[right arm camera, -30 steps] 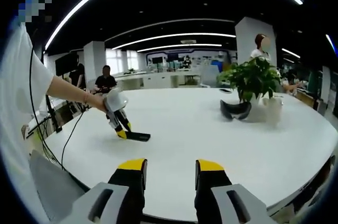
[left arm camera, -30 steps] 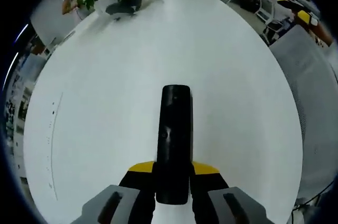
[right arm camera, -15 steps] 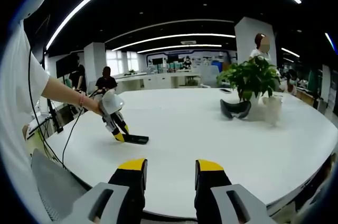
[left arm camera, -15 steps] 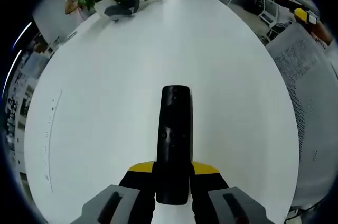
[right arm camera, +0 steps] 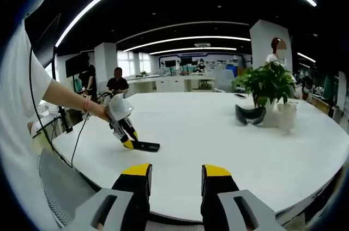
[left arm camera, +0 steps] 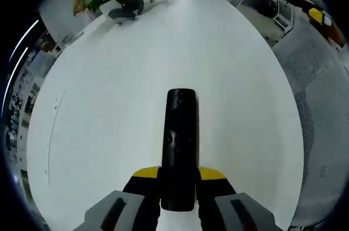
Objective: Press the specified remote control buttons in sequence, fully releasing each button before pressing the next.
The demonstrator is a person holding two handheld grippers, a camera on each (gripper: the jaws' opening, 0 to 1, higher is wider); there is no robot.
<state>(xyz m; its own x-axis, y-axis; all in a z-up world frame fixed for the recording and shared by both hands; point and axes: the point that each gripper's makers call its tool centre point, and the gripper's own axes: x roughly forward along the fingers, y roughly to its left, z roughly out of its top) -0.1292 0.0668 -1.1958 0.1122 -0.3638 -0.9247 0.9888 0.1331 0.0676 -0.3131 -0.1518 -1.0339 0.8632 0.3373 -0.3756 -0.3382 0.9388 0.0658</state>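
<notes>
The remote control [left arm camera: 180,144], a slim black bar, is lying on the white table [left arm camera: 120,111] with its near end caught between the yellow-tipped jaws of the left gripper [left arm camera: 179,179]; the jaws are pressing against both of its long sides, and its far end is pointing away across the bare tabletop. Small buttons are showing about halfway along its top face, too dim to tell apart. In the right gripper view the same remote control [right arm camera: 145,145] is showing as a flat dark strip near the table's edge, with the left gripper [right arm camera: 127,143] angling down onto it and a person's hand [right arm camera: 103,112] wrapping around the gripper's white body. The right gripper [right arm camera: 175,174] is hovering above the near edge of the table [right arm camera: 218,133], well apart from the remote; its jaws are standing parallel with a clear gap between them and nothing in it. A potted plant [right arm camera: 267,85] is standing far across the table with a dark curved object [right arm camera: 250,115] lying just beside it. People are sitting and standing in the background of the office
</notes>
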